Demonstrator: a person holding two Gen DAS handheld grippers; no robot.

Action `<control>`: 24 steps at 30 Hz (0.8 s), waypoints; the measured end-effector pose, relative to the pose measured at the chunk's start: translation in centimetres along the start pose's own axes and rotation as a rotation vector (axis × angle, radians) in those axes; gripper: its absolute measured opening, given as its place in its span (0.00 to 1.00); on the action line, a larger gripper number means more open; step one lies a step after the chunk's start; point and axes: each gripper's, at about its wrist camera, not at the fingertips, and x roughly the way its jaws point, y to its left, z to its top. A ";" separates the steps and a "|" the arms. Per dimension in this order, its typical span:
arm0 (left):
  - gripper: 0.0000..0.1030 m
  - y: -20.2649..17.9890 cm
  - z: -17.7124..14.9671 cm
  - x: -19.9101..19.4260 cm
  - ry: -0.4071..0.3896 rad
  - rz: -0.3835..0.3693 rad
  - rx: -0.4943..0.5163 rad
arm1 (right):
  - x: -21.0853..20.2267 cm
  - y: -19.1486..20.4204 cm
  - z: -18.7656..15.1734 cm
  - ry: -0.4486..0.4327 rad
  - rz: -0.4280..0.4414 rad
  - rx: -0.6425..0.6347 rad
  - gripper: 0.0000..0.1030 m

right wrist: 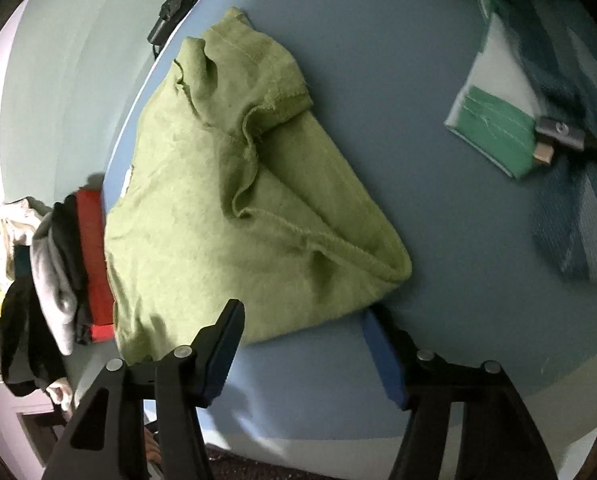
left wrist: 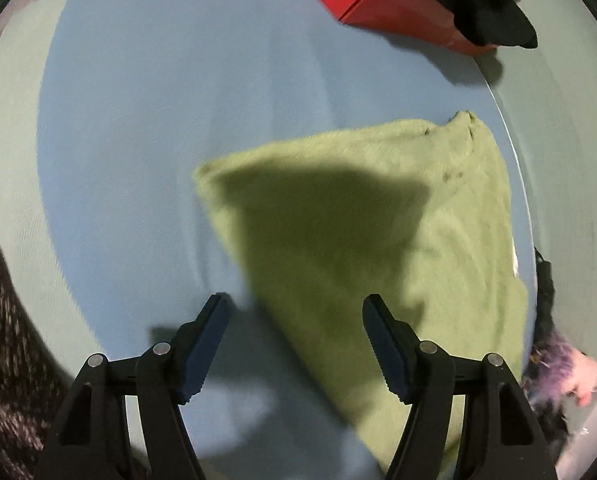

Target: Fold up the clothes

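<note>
A green garment (left wrist: 378, 216) lies folded over on the blue table (left wrist: 158, 120), near its edge. In the right wrist view the garment (right wrist: 226, 200) shows a sleeve folded across its body. My left gripper (left wrist: 296, 304) is open and empty, above the garment's near edge. My right gripper (right wrist: 302, 312) is open and empty, just in front of the garment's near corner.
A red box (left wrist: 390, 4) with dark and grey clothes (left wrist: 494, 12) draped on it stands at the table's edge, and shows in the right wrist view (right wrist: 94, 264). A folded green-and-white item (right wrist: 494, 120) and blue striped cloth (right wrist: 578, 216) lie at the right.
</note>
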 end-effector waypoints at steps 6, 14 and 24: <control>0.23 0.5 2.7 1.5 0.027 -0.035 -0.016 | 1.3 3.0 2.1 -0.011 -0.031 -0.096 0.27; 0.04 0.2 5.6 -1.9 -0.008 -0.217 0.018 | -2.6 2.7 2.8 -0.089 0.101 -0.014 0.05; 0.03 -14.7 13.7 -25.9 -0.215 -0.757 0.277 | -24.3 18.5 6.3 -0.493 0.706 -0.272 0.04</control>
